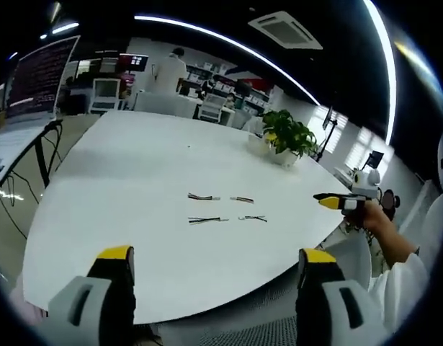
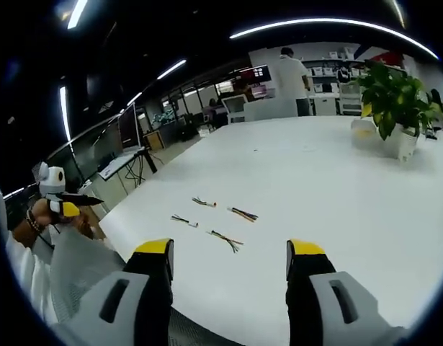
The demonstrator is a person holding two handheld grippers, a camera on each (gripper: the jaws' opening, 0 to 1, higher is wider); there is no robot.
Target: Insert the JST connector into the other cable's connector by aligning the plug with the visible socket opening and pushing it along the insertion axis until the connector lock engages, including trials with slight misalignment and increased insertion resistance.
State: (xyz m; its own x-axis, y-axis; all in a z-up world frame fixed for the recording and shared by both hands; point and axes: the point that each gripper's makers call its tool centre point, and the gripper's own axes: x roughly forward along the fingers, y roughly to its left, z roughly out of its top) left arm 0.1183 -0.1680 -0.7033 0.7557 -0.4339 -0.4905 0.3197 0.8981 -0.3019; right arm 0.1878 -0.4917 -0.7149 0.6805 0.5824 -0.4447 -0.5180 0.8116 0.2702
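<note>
While four short cables (image 1: pixel 222 207) lie untouched and well apart mid-table (image 1: pixel 135 187), I hold the left gripper (image 1: pixel 217 268) and right gripper (image 2: pixel 230 261) open and empty near the table's edge, so picking, aligning and mating all remain.

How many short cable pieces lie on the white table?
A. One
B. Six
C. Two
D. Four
D: four short cable pieces lie apart on the white table, in two rows of two, ahead of both open grippers; none is held.
</note>
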